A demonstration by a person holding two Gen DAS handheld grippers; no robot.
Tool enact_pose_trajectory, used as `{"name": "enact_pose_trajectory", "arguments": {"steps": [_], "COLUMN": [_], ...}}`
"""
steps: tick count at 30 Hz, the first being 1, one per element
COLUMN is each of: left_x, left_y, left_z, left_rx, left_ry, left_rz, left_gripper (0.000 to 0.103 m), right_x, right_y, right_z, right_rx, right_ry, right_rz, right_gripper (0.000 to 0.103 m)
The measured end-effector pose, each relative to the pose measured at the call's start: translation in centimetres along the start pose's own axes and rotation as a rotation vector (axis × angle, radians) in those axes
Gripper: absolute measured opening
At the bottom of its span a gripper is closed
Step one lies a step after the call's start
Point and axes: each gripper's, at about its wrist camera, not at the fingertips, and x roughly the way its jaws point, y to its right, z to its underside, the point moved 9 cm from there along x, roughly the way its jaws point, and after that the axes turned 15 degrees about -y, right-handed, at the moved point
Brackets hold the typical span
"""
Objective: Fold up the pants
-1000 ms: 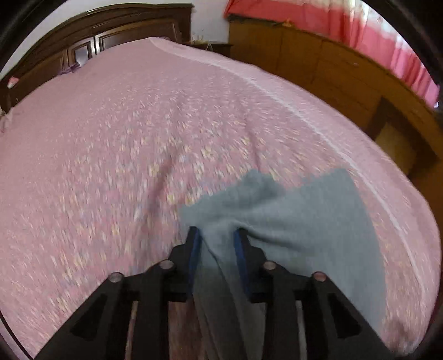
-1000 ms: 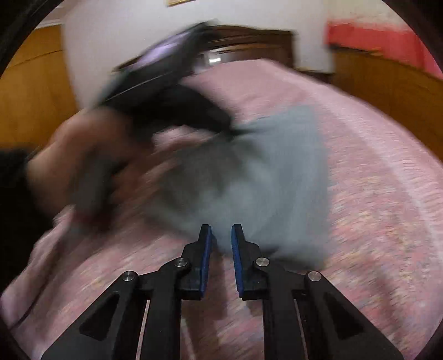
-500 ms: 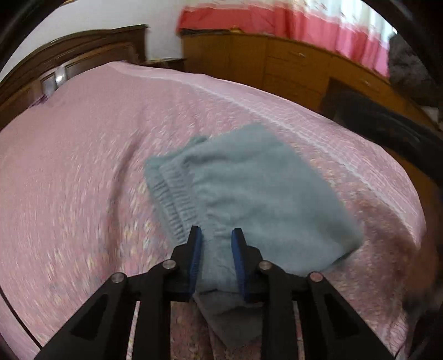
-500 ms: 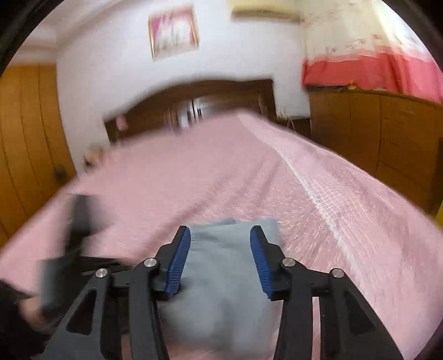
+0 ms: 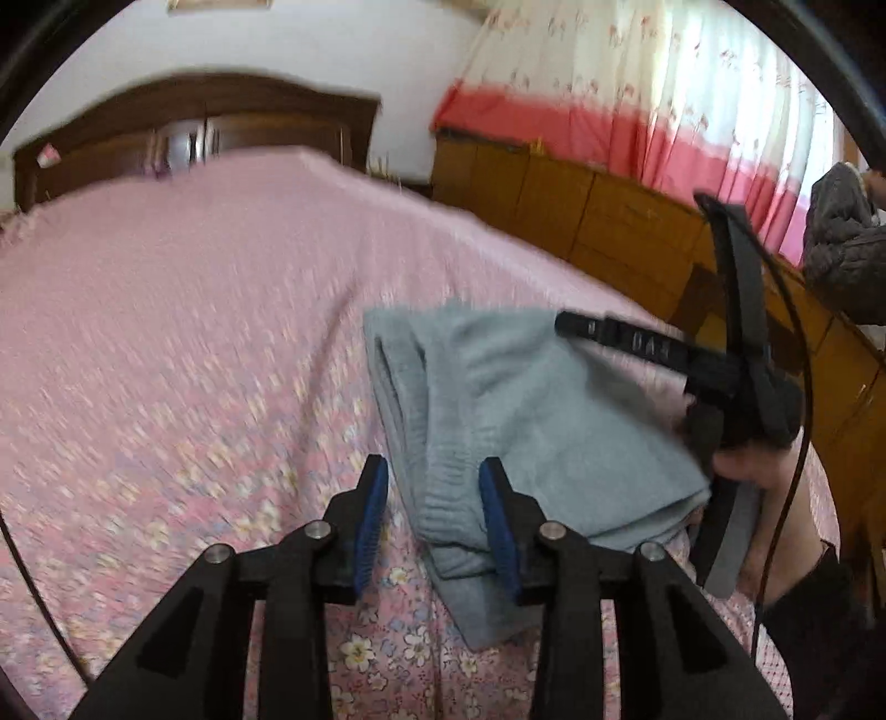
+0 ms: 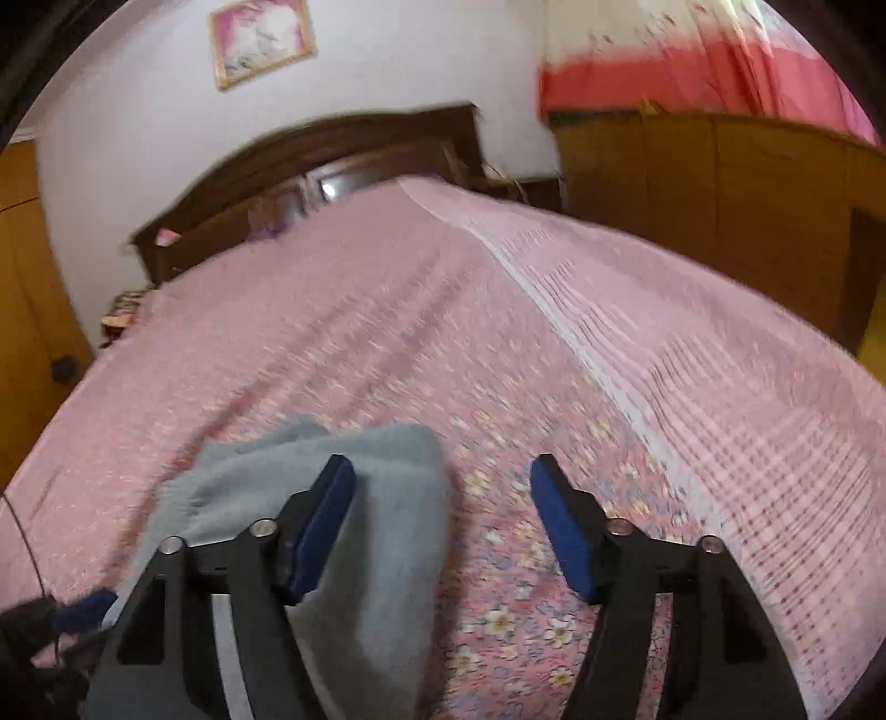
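Observation:
The grey-blue pants lie folded in a compact stack on the pink floral bedspread. My left gripper is open above the stack's near edge, holding nothing. The right gripper's body shows in the left wrist view, over the stack's right side. In the right wrist view my right gripper is wide open and empty, its left finger over the pants, its right finger over the bedspread.
A dark wooden headboard stands at the far end of the bed. Wooden cabinets run along the right side under a red and white curtain. A framed picture hangs on the wall.
My left gripper opened and let go of the pants, which now lie folded on the bed. My right gripper opened wider and lifted back from the stack.

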Motion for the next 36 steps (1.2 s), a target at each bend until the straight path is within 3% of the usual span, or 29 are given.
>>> {"name": "enact_pose_trajectory", "arguments": {"steps": [1, 3, 6, 7, 9, 10, 12, 14, 15, 16, 17, 18, 19, 20, 22, 24, 25, 27, 28, 30, 32, 34, 35, 36], "left_x": [-0.8, -1.6, -1.3, -0.3, 4.1, 6.5, 8.6, 7.9, 7.0, 6.5, 5.8, 5.2, 3.9, 2.6, 1.4, 1.8, 2.3, 3.3, 3.5, 3.1, 2.2, 1.1, 0.6, 0.0], "left_y": [0.9, 1.6, 3.1, 3.4, 3.1, 2.3, 0.5, -0.6, -1.3, -1.8, -2.5, -2.8, -3.5, -3.7, -3.1, -1.6, -0.6, 0.8, 1.0, 1.1, 0.9, 0.3, 0.3, 0.4], "left_z": [-0.3, -1.3, -3.6, -4.9, -6.8, -7.0, -6.4, -6.3, -6.6, -7.0, -7.3, -7.6, -7.8, -8.0, -8.5, -8.1, -7.3, -5.0, -4.1, -2.3, -0.8, 1.3, 2.0, 3.1], "left_rx": [0.005, 0.015, 0.068, 0.077, 0.077, 0.059, 0.016, -0.030, -0.046, -0.057, -0.076, -0.092, -0.116, -0.126, -0.100, -0.037, -0.011, 0.001, 0.012, 0.058, 0.079, 0.067, 0.063, 0.065], "left_ry": [0.026, 0.078, 0.093, 0.078, -0.035, -0.101, -0.135, -0.087, -0.047, -0.022, 0.007, 0.036, 0.077, 0.112, 0.115, 0.050, 0.000, -0.121, -0.157, -0.160, -0.170, -0.181, -0.190, -0.198], "left_rz": [-0.016, -0.069, -0.062, -0.049, -0.042, -0.074, -0.130, -0.166, -0.220, -0.263, -0.310, -0.328, -0.357, -0.334, -0.218, -0.029, 0.081, 0.179, 0.162, 0.042, -0.006, -0.018, -0.013, -0.018], "left_gripper": [0.035, 0.034, 0.034, 0.034, 0.034, 0.034, 0.033, 0.047, 0.047, 0.048, 0.047, 0.043, 0.032, 0.032, 0.032, 0.032, 0.032, 0.026, 0.023, 0.023, 0.023, 0.028, 0.029, 0.029], "right_x": [-0.7, -1.4, -0.1, 0.4, 1.5, 1.4, 1.4, 0.3, -0.5, -1.0, -1.5, -1.7, -1.9, -2.2, -2.5, -1.1, -0.1, 0.1, -0.3, -1.9, -3.4, -4.5, -5.0, -5.3], "right_y": [-1.1, -2.6, -4.1, -3.7, -2.8, -1.3, 1.2, 2.7, 3.4, 3.5, 3.1, 2.5, 1.8, 0.9, -1.1, -3.1, -3.7, -3.6, -3.7, -4.3, -4.9, -5.1, -4.3, -3.9], "right_z": [0.0, 0.5, 0.9, 1.1, 1.5, 2.0, 1.7, 0.9, 0.4, 0.4, 0.2, 0.0, -0.1, -0.1, -0.1, 0.3, 0.7, 1.8, 2.1, 3.1, 5.2, 7.3, 8.5, 9.2], "right_rx": [-0.045, -0.111, -0.158, -0.154, -0.128, -0.101, -0.025, 0.011, 0.026, 0.032, 0.033, 0.026, 0.013, -0.012, -0.074, -0.141, -0.168, -0.158, -0.137, -0.072, -0.059, -0.073, -0.062, -0.055], "right_ry": [0.011, 0.013, -0.041, -0.062, -0.110, -0.124, -0.112, -0.046, -0.004, 0.018, 0.047, 0.058, 0.068, 0.080, 0.090, 0.053, 0.014, -0.044, -0.052, -0.033, -0.041, -0.075, -0.105, -0.113], "right_rz": [-0.041, -0.021, 0.011, 0.039, 0.071, 0.106, 0.153, 0.261, 0.333, 0.332, 0.260, 0.203, 0.152, 0.098, 0.006, -0.060, -0.051, 0.024, 0.048, 0.015, -0.001, 0.057, 0.133, 0.165], "right_gripper": [0.050, 0.050, 0.049, 0.049, 0.049, 0.049, 0.058, 0.058, 0.055, 0.055, 0.055, 0.054, 0.054, 0.054, 0.054, 0.053, 0.052, 0.042, 0.040, 0.040, 0.040, 0.040, 0.040, 0.045]}}
